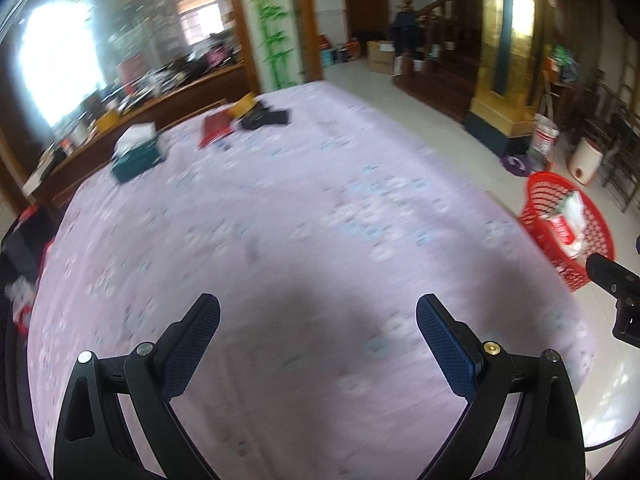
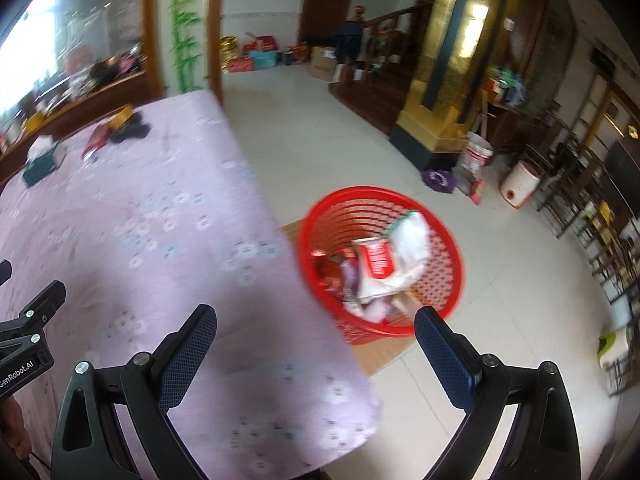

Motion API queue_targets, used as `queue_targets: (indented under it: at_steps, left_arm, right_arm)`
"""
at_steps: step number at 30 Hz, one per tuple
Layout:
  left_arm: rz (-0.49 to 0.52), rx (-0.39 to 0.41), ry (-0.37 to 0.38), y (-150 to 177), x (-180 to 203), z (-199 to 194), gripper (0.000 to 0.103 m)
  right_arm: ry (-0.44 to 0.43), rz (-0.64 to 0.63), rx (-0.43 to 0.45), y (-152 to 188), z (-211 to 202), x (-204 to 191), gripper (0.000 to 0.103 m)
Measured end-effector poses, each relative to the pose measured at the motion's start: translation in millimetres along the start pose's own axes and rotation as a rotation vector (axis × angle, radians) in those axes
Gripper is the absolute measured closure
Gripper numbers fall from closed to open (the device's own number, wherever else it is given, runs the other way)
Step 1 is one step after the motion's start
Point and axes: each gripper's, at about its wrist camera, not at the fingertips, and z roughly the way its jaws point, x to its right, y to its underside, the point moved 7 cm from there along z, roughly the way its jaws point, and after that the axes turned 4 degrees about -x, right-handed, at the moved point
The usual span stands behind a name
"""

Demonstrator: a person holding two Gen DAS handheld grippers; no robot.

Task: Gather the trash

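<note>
The left gripper [image 1: 318, 316] hangs over the table [image 1: 280, 208], which has a purple cloth with pale flowers on it. Its jaws are wide open and hold nothing. The right gripper [image 2: 316, 328] is over the table's right edge, and its jaws are wide open and empty too. On the floor [image 2: 320, 148] just beside the table stands a red basket [image 2: 448, 280] on a flat piece of cardboard [image 2: 384, 352]. The trash [image 2: 384, 268] is inside the basket: white and red wrappers and bags piled together. At the far end of the table lie a green box [image 1: 136, 156] with something white on top, a red book [image 1: 216, 128], a yellow thing [image 1: 244, 105] and a black thing [image 1: 266, 117]. The near part of the table is bare. Both views are blurry. Far back in the room, a person [image 1: 406, 24] stands by the stairs [image 1: 444, 68].
</note>
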Motion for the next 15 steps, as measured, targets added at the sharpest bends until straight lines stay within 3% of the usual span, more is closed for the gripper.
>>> queue_targets:
  at_steps: [7,15]
  left_arm:
    - [-0.156,-0.091,-0.112,57,-85,10,0.005]
    - [-0.306,-0.181,-0.226,118,-173,18,0.005]
  right_arm:
    - [-0.111,-0.141,-0.036,6,21,-83,0.002]
    - [-0.253,-0.317,-0.096,29,42,-206,0.002]
